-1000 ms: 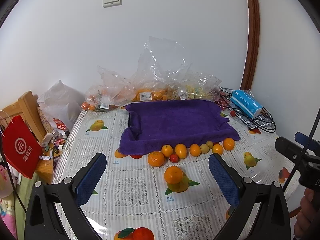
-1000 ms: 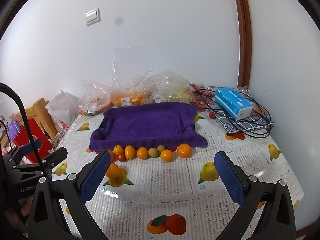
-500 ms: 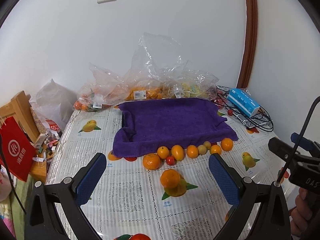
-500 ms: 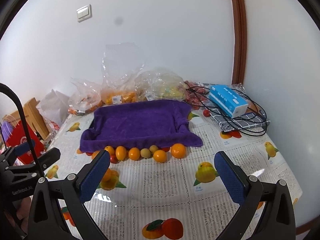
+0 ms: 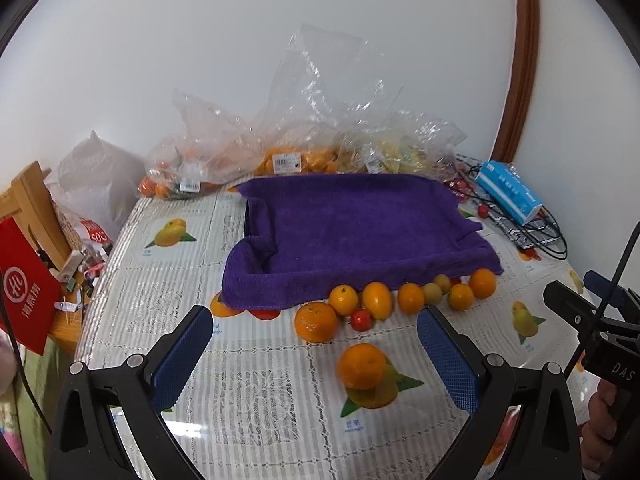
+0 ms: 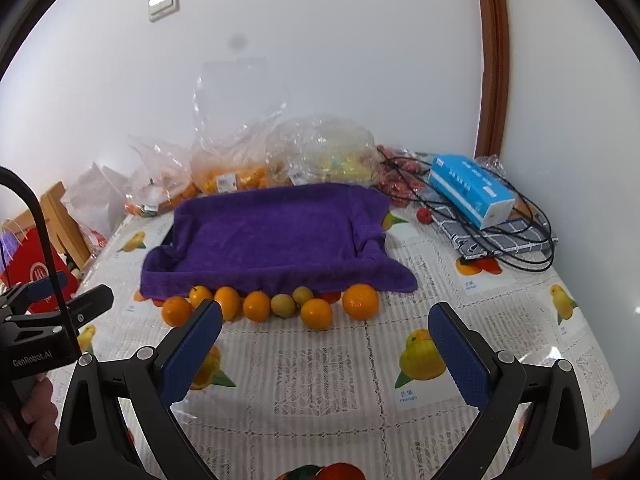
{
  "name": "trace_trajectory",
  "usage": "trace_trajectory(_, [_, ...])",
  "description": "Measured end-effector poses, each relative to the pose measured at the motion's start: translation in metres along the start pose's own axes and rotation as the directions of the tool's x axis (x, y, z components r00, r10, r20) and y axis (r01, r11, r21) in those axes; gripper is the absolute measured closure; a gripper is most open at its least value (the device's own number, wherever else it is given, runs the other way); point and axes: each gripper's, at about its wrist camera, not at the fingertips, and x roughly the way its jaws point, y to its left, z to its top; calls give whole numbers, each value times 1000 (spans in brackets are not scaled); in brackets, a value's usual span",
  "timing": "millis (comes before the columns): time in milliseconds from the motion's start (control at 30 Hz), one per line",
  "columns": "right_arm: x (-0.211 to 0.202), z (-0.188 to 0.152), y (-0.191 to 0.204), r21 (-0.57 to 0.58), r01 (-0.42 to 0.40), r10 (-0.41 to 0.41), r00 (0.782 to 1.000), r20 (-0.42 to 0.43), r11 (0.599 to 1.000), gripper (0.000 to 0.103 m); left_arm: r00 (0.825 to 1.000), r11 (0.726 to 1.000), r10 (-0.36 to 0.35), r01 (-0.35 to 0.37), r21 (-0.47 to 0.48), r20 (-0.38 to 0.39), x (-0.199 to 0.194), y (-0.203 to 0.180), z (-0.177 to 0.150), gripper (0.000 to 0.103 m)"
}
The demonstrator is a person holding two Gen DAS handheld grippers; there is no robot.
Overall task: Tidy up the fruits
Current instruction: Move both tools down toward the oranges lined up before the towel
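A purple towel (image 5: 352,224) (image 6: 272,236) lines a shallow tray at the middle of the table. Several oranges, small yellow-green fruits and a cherry tomato (image 5: 362,319) lie in a row (image 5: 408,298) (image 6: 276,306) along its near edge. One orange (image 5: 362,366) sits alone closer to me, between the fingers' line of my left gripper (image 5: 316,356), which is open and empty above the table. My right gripper (image 6: 326,350) is open too, holding nothing, short of the row and its big orange (image 6: 360,301).
Clear plastic bags of fruit (image 5: 304,152) (image 6: 248,168) lie behind the towel by the wall. A blue tissue box (image 6: 472,190), black cables (image 6: 520,240) and a checked cloth sit at the right. A red bag (image 5: 24,288) and wooden chair stand left of the table.
Both grippers have moved forward and down toward the table; the fruit row and lone orange appear nearer. Both stayed open. No fruit has moved.
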Motion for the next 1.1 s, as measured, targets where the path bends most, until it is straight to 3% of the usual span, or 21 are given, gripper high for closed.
trace_trajectory(367, [53,-6,-7,40,-19,22,995,-97,999,11,998,1000,7,-8,-12,-64,43,15,-1,1])
trace_trajectory(1100, [118,-17,7,10,-8,9,986,-168,1000,32,990,999,0,-4,-32,-142,104,42,-8,2])
